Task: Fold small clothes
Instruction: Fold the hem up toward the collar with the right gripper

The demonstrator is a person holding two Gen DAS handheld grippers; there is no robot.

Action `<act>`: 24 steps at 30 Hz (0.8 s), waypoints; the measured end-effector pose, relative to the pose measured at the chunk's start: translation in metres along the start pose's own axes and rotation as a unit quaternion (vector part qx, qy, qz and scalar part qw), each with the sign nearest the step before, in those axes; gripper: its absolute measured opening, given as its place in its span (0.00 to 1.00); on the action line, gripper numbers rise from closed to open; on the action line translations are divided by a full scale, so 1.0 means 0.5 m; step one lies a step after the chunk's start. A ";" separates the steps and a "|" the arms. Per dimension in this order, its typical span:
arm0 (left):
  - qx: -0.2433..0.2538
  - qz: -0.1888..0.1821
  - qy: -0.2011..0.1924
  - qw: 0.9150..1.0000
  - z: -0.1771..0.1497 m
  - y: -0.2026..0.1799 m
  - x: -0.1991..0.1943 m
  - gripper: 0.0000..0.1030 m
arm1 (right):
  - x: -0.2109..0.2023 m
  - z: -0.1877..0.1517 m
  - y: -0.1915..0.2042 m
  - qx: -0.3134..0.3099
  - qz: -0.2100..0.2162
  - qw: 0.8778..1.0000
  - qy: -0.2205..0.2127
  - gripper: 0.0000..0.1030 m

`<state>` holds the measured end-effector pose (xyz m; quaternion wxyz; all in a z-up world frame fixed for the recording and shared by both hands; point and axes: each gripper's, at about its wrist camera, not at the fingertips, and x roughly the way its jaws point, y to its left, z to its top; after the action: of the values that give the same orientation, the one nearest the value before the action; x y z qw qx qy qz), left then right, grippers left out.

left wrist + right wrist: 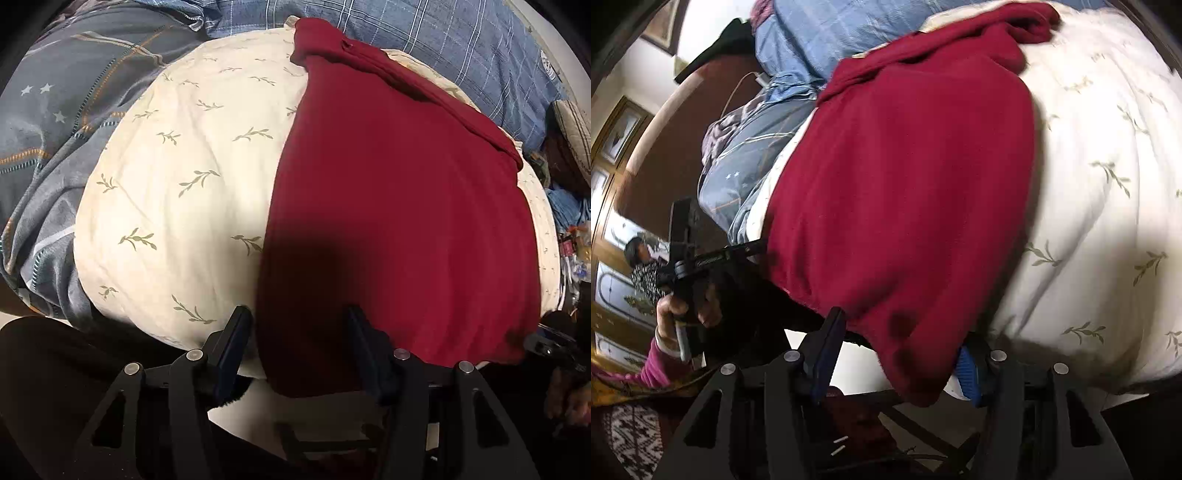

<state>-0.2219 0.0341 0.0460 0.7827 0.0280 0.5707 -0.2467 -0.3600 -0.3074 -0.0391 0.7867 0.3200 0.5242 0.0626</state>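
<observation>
A dark red garment lies spread flat on a cream duvet printed with green sprigs. Its near edge hangs over the side of the bed. My left gripper stands open at the garment's near left corner, one finger just outside the edge and the other over the cloth. In the right wrist view the same garment droops at its other near corner between the fingers of my right gripper, which is open; a blue pad shows behind the cloth. A hand in a pink sleeve holds the left gripper.
A blue plaid quilt lies behind the garment and a grey-blue cover with stars to the left. A wooden bed end with a white cable stands on the far side. Pale floor shows below the bed edge.
</observation>
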 end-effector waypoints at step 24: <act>0.061 -0.027 -0.070 0.995 0.029 -0.059 -0.096 0.08 | -0.075 0.060 0.072 -0.048 0.019 0.994 -0.097 0.08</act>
<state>-0.2326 0.0204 0.1015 0.8107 0.0429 0.4986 -0.3039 -0.3424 -0.3085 0.0181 0.8472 0.2962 0.4353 0.0710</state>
